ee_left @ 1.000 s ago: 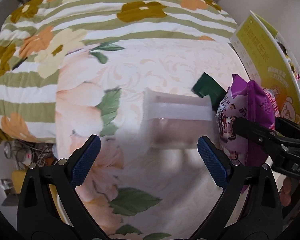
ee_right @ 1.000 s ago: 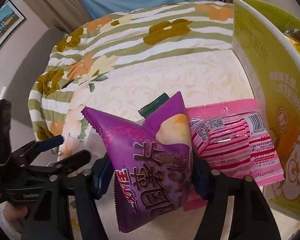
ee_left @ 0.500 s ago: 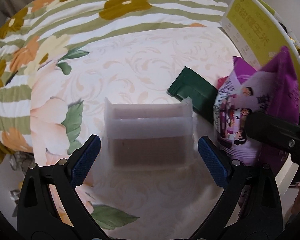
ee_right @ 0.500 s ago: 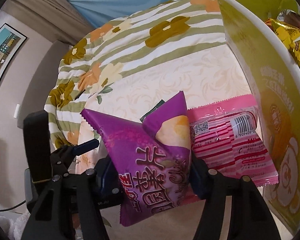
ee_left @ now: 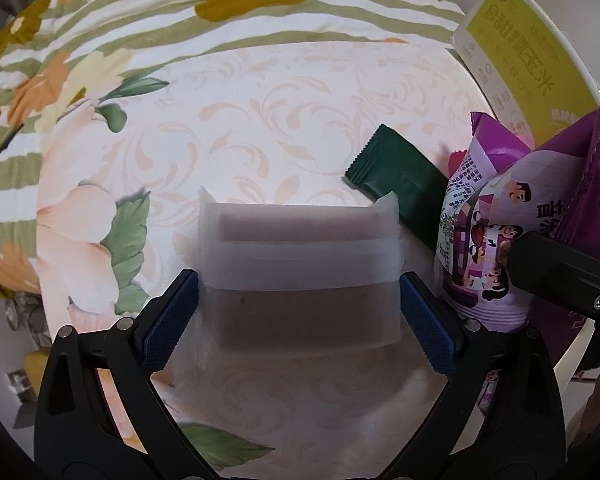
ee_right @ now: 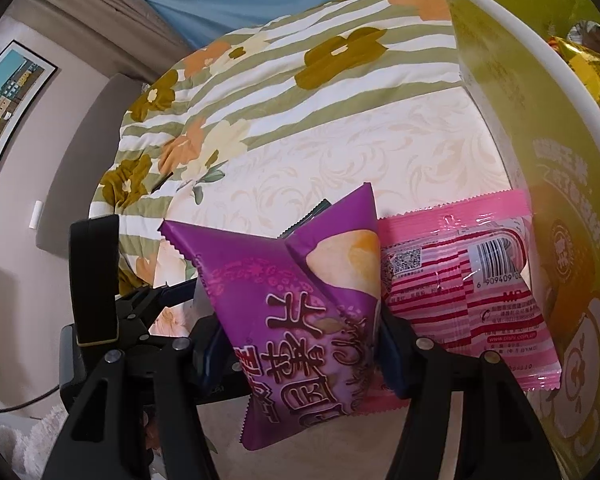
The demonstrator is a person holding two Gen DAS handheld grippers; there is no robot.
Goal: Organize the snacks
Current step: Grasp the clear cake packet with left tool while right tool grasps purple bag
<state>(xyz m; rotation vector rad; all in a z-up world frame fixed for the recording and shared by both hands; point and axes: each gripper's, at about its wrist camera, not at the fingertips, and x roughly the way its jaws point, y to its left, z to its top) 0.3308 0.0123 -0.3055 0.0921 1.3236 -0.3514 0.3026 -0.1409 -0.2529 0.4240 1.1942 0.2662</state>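
Frosted plastic wraps the flat translucent packet (ee_left: pixel 300 276) lying on my floral bedspread (ee_left: pixel 260 120), its long axis running crosswise between the ridged blue pads of my left gripper (ee_left: pixel 299 320). Those jaws are closing and stand just at the packet's serrated ends; whether they press yet I cannot tell. To its right a matte dark green sachet (ee_left: pixel 396 176) slants away toward the upper left. My right gripper (ee_right: pixel 300 352) pinches the glossy, puffy purple chip bag (ee_right: pixel 296 312), its crimped top pointing up. A striped pink packet (ee_right: pixel 464 288) lies flat against the yellow-green carton (ee_right: pixel 540 160).
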